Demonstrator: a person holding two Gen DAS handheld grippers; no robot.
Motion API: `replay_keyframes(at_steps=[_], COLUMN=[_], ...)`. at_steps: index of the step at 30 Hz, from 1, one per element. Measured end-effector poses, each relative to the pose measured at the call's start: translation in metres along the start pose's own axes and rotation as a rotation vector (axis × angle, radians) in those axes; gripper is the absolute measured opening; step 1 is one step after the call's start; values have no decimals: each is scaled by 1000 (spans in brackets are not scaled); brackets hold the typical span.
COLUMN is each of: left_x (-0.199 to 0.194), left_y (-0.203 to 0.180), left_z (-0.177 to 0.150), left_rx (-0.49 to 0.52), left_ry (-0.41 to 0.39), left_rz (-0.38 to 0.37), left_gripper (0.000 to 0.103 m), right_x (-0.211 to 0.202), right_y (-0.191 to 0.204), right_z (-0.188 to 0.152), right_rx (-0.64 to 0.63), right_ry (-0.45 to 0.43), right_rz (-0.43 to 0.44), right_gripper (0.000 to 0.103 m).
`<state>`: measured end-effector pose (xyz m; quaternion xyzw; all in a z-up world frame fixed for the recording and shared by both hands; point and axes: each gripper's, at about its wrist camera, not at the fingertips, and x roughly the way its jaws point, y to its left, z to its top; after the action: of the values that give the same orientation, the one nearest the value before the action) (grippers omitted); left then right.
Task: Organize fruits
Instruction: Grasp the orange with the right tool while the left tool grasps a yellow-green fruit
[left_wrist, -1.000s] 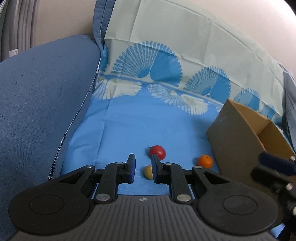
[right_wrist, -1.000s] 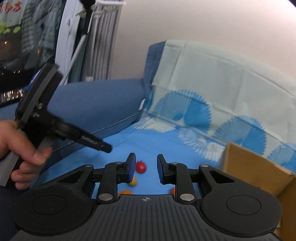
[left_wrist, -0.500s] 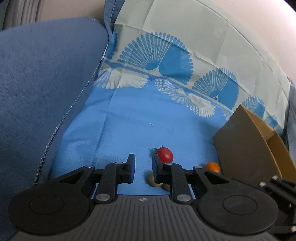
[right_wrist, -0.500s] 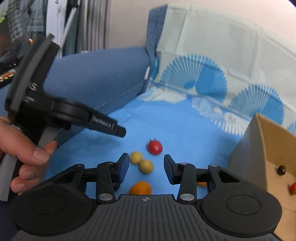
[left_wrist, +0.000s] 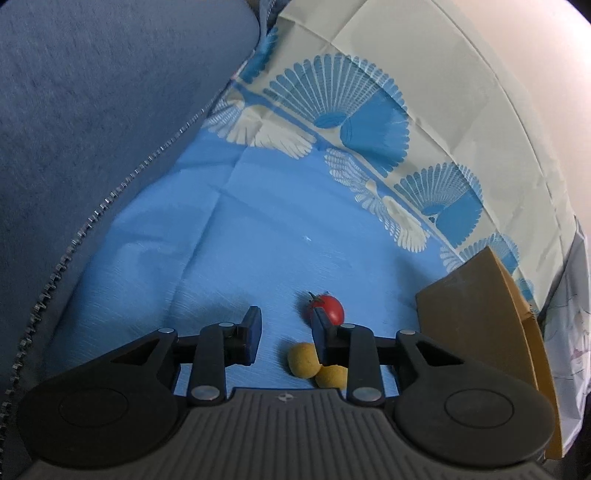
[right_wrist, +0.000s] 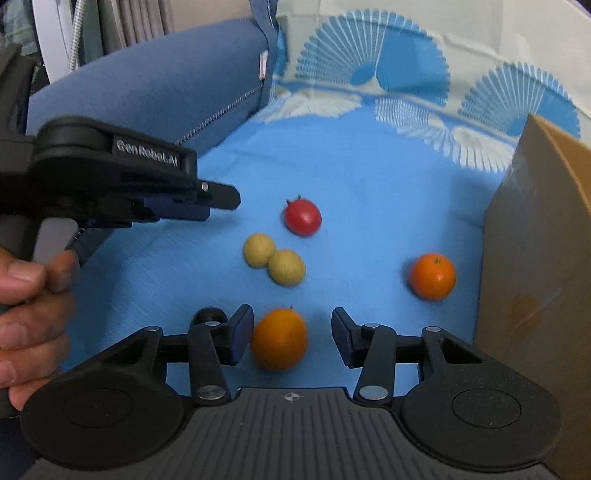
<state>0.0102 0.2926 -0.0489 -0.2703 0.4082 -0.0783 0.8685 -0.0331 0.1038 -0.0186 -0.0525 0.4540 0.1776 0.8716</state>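
A blue fan-print cloth (right_wrist: 369, 177) over a blue sofa (right_wrist: 147, 92) is the playing field, cardboard box (right_wrist: 535, 258) at the right edge, and the right gripper (right_wrist: 291, 332) is spreading its jaws around the near orange (right_wrist: 279, 339), not pressing on it yet. That fruit looks light, round and ready to roll, firm-skinned enough for a squeeze across its widest part. The left gripper (left_wrist: 284, 330) is also opening, empty, above the two yellow fruits (right_wrist: 273, 260) and the soft red tomato (right_wrist: 302, 218).
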Motion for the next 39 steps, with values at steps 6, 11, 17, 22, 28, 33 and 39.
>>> replay_keyframes(at_steps=[6,11,17,22,28,33,39], left_x=[15,25,31,24,18,23,27], left_y=[-17,-24,-32,-38,-31,-33,-37], left_z=[-8,-13,-19,-20,-16,-18,-20], left_rx=[94,154,219,258,225,245,275], left_ry=[41,61,77,31,-4,15,10], left_rz=[6,40,72,87,147,170,179], left_gripper=[33,33,33,25,25,26,27], right_x=[1,-6,-3,-3,-4,-4,-2], right_y=[3,0,-2,-2,-6,-2,-3], right_z=[-3,-2,-7,-8,-9,-10,-10], right_rx=[-23,-11,-18,-19,-3,-22,-17], right_ry=[17,-5,34,34,41,48,57], right_rz=[14,-9,-38,-42,-53,-63,-59], right_gripper=[36,36,36,36,36,37,37])
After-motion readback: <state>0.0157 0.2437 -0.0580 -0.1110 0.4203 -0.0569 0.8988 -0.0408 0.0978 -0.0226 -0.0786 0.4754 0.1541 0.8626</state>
